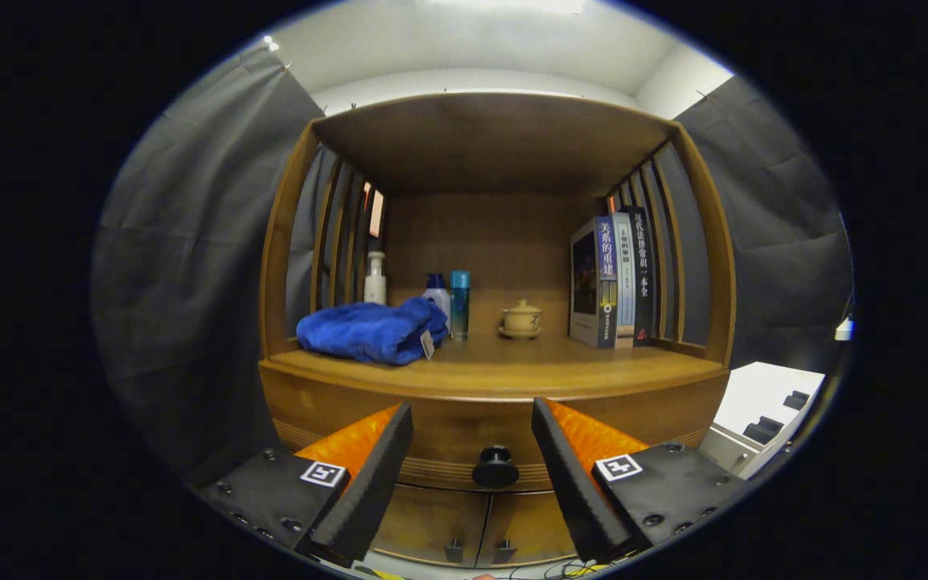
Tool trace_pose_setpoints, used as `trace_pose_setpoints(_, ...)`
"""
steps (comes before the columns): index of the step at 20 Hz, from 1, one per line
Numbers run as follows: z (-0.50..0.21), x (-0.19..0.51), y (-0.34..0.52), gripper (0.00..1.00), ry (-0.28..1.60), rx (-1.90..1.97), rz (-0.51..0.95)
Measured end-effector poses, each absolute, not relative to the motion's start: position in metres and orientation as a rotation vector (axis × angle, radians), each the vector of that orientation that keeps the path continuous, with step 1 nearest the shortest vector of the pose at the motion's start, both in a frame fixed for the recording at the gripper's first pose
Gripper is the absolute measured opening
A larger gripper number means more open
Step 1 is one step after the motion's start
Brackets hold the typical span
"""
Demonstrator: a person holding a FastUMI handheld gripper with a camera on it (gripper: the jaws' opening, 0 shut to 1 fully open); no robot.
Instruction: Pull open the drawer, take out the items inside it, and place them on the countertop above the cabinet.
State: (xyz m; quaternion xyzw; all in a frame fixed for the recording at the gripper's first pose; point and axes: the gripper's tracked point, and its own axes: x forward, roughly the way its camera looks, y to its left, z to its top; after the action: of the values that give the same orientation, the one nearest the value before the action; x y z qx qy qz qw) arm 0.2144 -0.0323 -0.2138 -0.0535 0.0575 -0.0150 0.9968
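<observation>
A wooden cabinet stands ahead with a countertop (pixel 512 366) under an upper shelf. Below the countertop the drawer front (pixel 472 431) is closed, with a round dark knob (pixel 495 467) at its middle. My gripper (pixel 472 419) is open, its two fingers spread wide to either side of the knob, which sits between and just beyond them, untouched. A folded blue towel (pixel 367 330) lies on the left of the countertop.
On the countertop stand a white pump bottle (pixel 374 279), two small bottles (pixel 449 302), a lidded ceramic cup (pixel 521 319) and several upright books (pixel 613 278). Two lower cabinet doors (pixel 476 528) sit under the drawer. A white unit (pixel 762 411) is to the right.
</observation>
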Motion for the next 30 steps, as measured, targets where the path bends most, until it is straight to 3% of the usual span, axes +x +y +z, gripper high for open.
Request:
trace_pose_setpoints(9, -0.278, 0.252, -0.064, 0.98, 0.245, 0.017, -0.091)
trace_pose_setpoints(16, -0.283, 0.255, -0.076, 0.76, 0.251, 0.006, -0.133)
trace_pose_setpoints(23, -0.297, 0.254, -0.068, 0.45, 0.297, -0.014, -0.101)
trace_pose_setpoints(25, -0.297, 0.248, -0.068, 0.41, 0.328, 0.028, -0.1)
trace_pose_setpoints(30, -0.291, 0.211, -0.061, 0.4, 0.316, -0.017, -0.042)
